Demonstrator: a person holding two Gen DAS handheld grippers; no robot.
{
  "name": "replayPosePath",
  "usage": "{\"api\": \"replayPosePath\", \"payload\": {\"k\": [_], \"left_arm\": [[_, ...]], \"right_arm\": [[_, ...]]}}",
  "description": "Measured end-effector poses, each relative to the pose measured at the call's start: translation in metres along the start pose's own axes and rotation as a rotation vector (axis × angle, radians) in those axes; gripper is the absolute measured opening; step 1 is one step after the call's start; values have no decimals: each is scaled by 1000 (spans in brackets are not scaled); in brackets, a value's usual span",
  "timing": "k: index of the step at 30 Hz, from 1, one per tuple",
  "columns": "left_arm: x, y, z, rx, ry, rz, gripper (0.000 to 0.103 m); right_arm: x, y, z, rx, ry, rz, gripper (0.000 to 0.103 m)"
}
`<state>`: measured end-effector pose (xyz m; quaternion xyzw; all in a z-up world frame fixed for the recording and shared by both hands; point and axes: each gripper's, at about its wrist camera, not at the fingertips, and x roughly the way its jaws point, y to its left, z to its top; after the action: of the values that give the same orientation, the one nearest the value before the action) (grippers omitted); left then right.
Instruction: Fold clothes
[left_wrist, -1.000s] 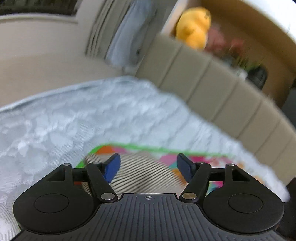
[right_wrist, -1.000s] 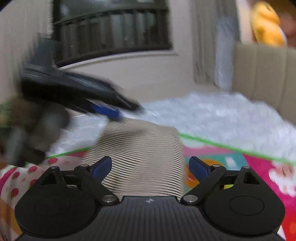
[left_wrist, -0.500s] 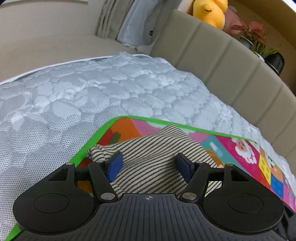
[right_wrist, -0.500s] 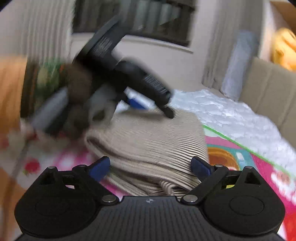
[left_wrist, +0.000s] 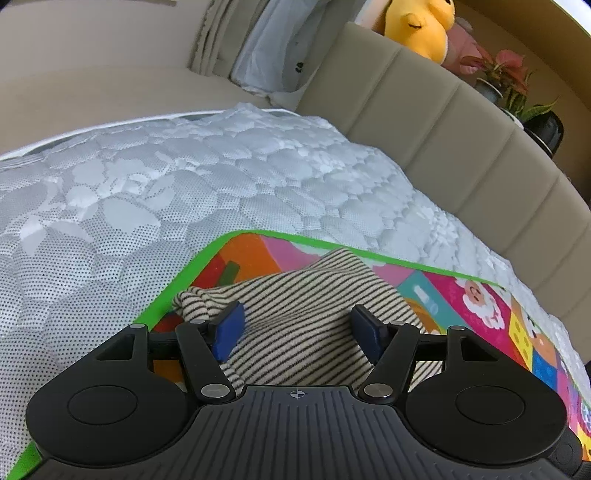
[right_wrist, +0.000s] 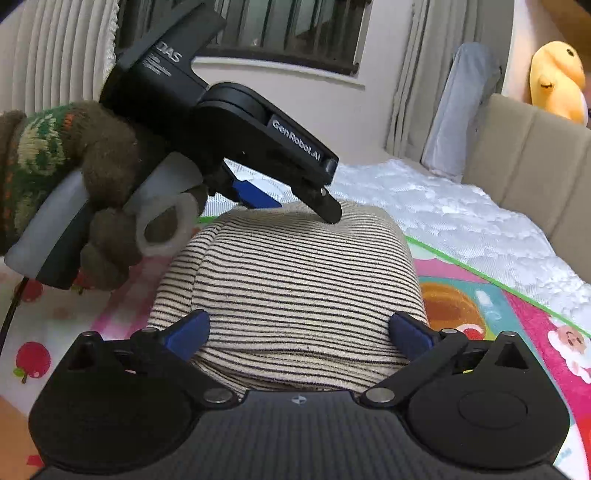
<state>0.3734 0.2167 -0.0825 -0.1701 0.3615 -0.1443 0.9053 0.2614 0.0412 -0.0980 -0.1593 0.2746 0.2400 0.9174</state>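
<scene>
A folded cream garment with thin black stripes (right_wrist: 295, 280) lies on a colourful play mat (right_wrist: 491, 306) spread over a white quilted mattress (left_wrist: 184, 177). My left gripper (left_wrist: 297, 328) is open and low over the garment's (left_wrist: 306, 295) far end, its blue pads (left_wrist: 229, 326) on either side of a raised fold. In the right wrist view the left gripper (right_wrist: 295, 205) rests its tips on the garment's top, held by a gloved hand (right_wrist: 107, 166). My right gripper (right_wrist: 299, 334) is at the near edge, its jaws opening wide, with the stack between the pads (right_wrist: 188, 332) and not squeezed.
A beige padded headboard (left_wrist: 461, 140) runs along the right side of the bed, with a yellow plush toy (left_wrist: 421, 26) and potted plants (left_wrist: 513, 85) behind it. Curtains (right_wrist: 410, 74) and a barred window (right_wrist: 295, 33) stand beyond the bed. The mat's green edge (left_wrist: 166, 295) borders bare mattress.
My left gripper sank onto the striped garment, then stayed still. My right gripper came closer and lower to the garment's near edge, and its jaws spread wider.
</scene>
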Motion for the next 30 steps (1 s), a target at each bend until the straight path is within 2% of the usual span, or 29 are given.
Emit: {"api": "replayPosePath", "payload": {"k": [5, 8, 10, 12, 13, 17, 18, 20, 22, 23, 26, 30], "left_arm": [[-39, -4, 2, -83, -24, 21, 68], [-66, -17, -6, -90, -9, -18, 68], [-63, -24, -12, -77, 31, -74, 68], [-50, -26, -17, -57, 66, -66, 68], [-45, -25, -18, -57, 60, -55, 68], [-38, -22, -21, -78, 18, -16, 65], [-44, -25, -23, -96, 4, 1, 65], [-64, -40, -32, -115, -32, 75, 71], [-86, -62, -47, -104, -70, 165, 93], [-99, -77, -57, -96, -90, 215, 96], [-136, -120, -89, -75, -151, 356, 102], [-167, -164, -149, -61, -208, 438, 103]], "right_arm": [[-6, -3, -1, -1, 9, 11, 103], [-23, -17, -4, 85, -32, 31, 103], [-29, -29, -8, 145, -32, 42, 103], [-29, -36, -14, 162, 32, 55, 103], [-30, -39, -17, 162, 63, 55, 103], [-68, -62, -23, 216, 39, 76, 103], [-81, -69, -26, 237, 31, 87, 103], [-107, -83, -34, 278, 15, 108, 103], [-124, -91, -42, 282, 5, 99, 103], [-136, -92, -50, 279, 3, 80, 103], [-150, -99, -71, 312, -20, 37, 103], [-159, -108, -100, 376, -65, 13, 103]]}}
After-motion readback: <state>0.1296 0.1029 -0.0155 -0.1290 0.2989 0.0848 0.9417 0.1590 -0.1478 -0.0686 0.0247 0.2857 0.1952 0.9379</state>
